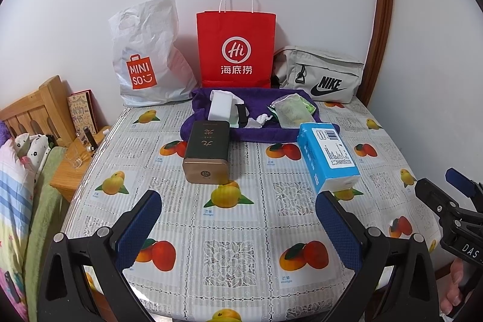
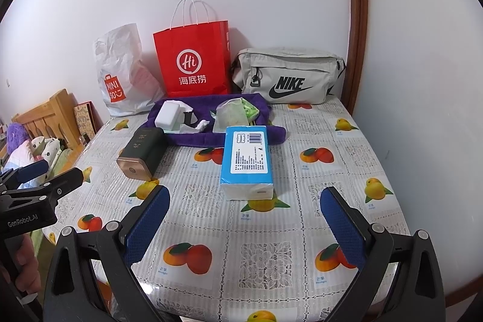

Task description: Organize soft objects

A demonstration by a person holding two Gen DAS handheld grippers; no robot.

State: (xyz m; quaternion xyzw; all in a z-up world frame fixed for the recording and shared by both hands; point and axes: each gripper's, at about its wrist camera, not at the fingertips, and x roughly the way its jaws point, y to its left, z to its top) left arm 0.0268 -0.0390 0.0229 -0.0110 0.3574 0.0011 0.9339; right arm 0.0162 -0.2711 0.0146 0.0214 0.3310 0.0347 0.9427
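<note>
Far left: a wooden headboard (image 1: 33,107) and patterned bedding (image 1: 15,186) sit beside the tabletop (image 1: 229,231), which wears a plastic cloth printed with mangoes.
Left gripper (image 1: 238,219): low over the near edge of the tabletop, its blue-padded fingers spread wide apart, holding nothing.
Back row, left: a white Miniso plastic bag (image 1: 145,56) leans against the wall.
Dark tin (image 1: 208,153): a green box with a gold end lies on its side, its far end resting on the purple towel's left edge.
Back row, centre: a red paper bag (image 1: 237,47) with white handles stands upright against the wall.
Purple towel (image 1: 259,135): spread in front of the red bag; on it lie a white block (image 1: 219,109), a crumpled white scrap (image 1: 262,119) and a pale green pouch (image 1: 291,110).
Tissue pack (image 2: 246,160): a soft blue-and-white pack lies flat near the tabletop's middle, its far end overlapping the towel's front edge.
Back row, right: a grey Nike bag (image 2: 289,77) sits in the far corner.
Right gripper (image 2: 244,221): just short of the tissue pack, fingers parted wide and empty.
</note>
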